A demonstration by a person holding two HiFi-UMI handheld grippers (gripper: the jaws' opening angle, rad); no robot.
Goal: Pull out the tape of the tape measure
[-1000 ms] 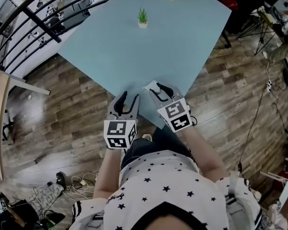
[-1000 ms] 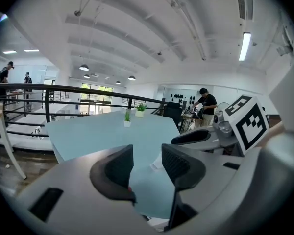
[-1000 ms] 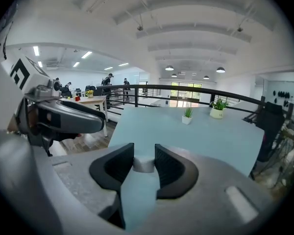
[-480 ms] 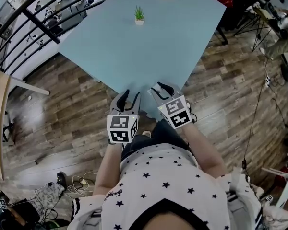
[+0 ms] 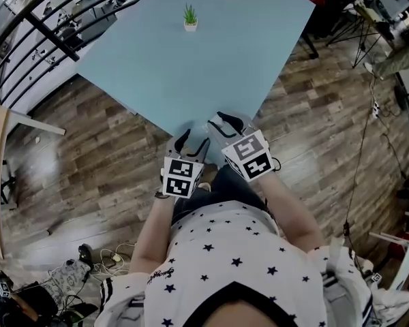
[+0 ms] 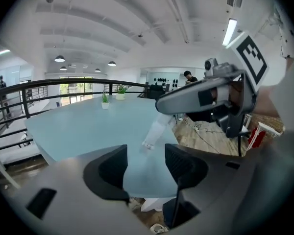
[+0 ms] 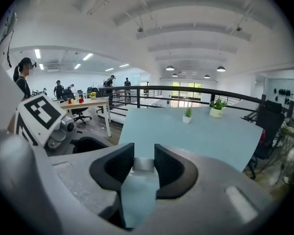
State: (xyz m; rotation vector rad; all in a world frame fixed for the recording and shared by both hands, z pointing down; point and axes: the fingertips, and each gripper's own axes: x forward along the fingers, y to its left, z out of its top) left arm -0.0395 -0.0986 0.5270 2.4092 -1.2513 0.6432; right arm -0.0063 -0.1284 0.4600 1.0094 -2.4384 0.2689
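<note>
Open-plan office, mezzanine railing (image 7: 186,88) beyond the fingers (image 7: 170,172), long blue table (image 7: 201,136) ahead of them, desk (image 7: 85,103) and chair (image 7: 81,113) left, ceiling lamps (image 7: 171,68) above.

- Plain pale blue flat worktop (image 5: 211,67).
- Brown wood-plank floor (image 5: 88,148), streaky grain.
- White fabric shirt (image 5: 225,264), dark star print.
- Green spiky plant (image 5: 189,12) in a white pot (image 5: 190,26).
- Grey plastic right tool (image 7: 144,153) with black pads; small silver-grey tape measure (image 7: 143,164).
</note>
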